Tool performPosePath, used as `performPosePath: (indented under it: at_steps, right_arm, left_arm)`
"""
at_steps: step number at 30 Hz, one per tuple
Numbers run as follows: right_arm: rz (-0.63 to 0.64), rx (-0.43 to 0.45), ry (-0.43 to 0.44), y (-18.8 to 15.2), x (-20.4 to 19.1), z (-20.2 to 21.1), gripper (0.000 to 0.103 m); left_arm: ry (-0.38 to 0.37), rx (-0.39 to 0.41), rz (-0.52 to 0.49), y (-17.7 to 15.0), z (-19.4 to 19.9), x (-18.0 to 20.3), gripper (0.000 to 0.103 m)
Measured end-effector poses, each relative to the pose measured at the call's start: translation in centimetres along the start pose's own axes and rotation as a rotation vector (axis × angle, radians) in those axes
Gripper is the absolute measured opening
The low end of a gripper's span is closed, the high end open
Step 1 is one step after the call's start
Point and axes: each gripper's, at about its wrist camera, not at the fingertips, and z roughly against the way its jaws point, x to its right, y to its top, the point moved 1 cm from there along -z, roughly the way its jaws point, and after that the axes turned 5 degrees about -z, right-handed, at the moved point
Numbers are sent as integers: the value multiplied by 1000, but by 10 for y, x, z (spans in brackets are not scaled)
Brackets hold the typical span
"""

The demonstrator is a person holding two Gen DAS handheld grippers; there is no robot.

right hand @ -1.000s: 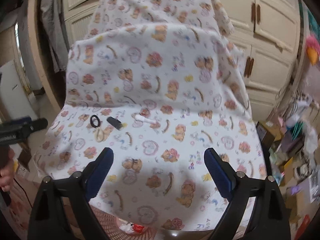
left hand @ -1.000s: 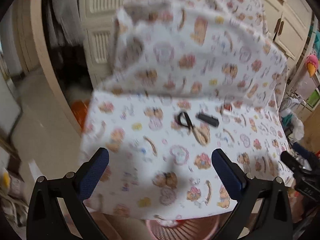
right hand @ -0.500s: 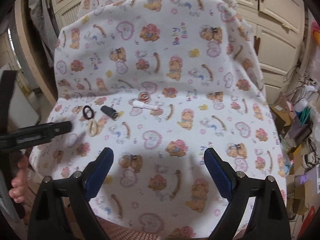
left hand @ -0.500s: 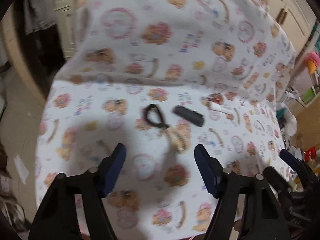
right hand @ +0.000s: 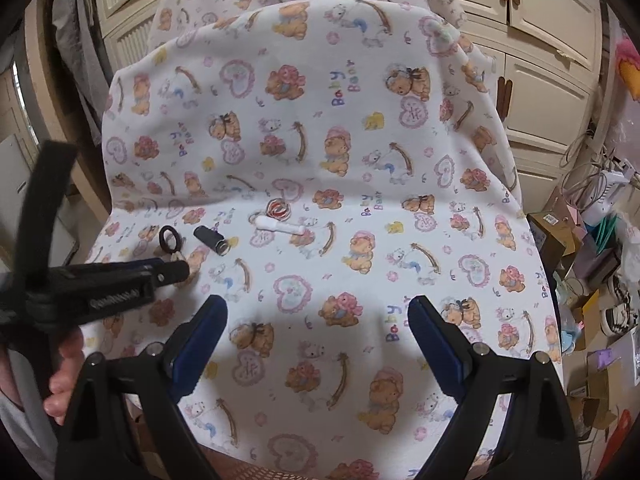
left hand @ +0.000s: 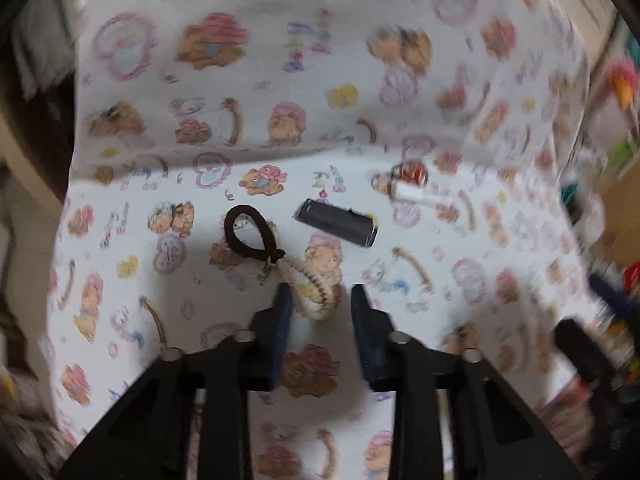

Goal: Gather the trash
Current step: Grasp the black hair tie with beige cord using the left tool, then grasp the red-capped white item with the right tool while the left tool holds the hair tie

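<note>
A chair covered in a white teddy-bear print cloth (right hand: 360, 152) holds small litter on its seat. A black hair tie (left hand: 250, 236) lies joined to a beige hair tie (left hand: 316, 288). A black cylinder (left hand: 336, 227) lies to their right, with a white stick (left hand: 420, 196) and a red-striped candy (left hand: 412, 172) further right. My left gripper (left hand: 318, 300) has its jaws narrowed around the beige hair tie, not closed on it. It also shows in the right wrist view (right hand: 176, 270). My right gripper (right hand: 316, 332) is open and empty above the seat's front.
Cream cupboard doors (right hand: 540, 40) stand behind the chair. Cardboard boxes and clutter (right hand: 592, 280) fill the floor at the right. A pink basket rim (right hand: 256, 470) shows under the seat's front edge.
My left gripper has moved forward and down to the beige hair tie and its jaws have narrowed. The right gripper has moved slightly closer to the seat.
</note>
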Motion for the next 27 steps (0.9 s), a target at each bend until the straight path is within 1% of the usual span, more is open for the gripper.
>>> performPosePath:
  at_steps: [2, 5, 6, 7, 12, 16, 17, 22, 26, 27]
  right_arm:
    - [-3, -3, -1, 0, 1, -1, 91]
    - [-17, -8, 6, 1, 3, -2, 91]
    - [-22, -10, 9, 1, 3, -2, 91]
    - [-24, -10, 10, 1, 2, -3, 91]
    - [-20, -16, 1, 0, -1, -6, 91]
    - [-18, -13, 17, -1, -4, -7, 91]
    - [-18, -10, 19, 0, -5, -7, 91]
    - [-18, -16, 29, 0, -10, -10, 90]
    - [-6, -33, 33, -1, -17, -16, 83]
    - [-9, -37, 37, -1, -18, -17, 82]
  left_arm:
    - [33, -16, -23, -1, -5, 3, 19]
    - [17, -19, -11, -1, -5, 2, 18]
    - [10, -19, -5, -1, -5, 1, 9]
    - [-3, -23, 6, -1, -5, 0, 5]
    - [-73, -33, 66, -7, 5, -16, 5]
    - [-102, -35, 108, -10, 16, -33, 3]
    - [-105, -38, 115, -11, 19, -38, 0]
    - [-100, -49, 136, -15, 29, -62, 0]
    - [-127, -28, 161, -14, 36, -76, 0]
    - [-136, -24, 174, -14, 37, -79, 1]
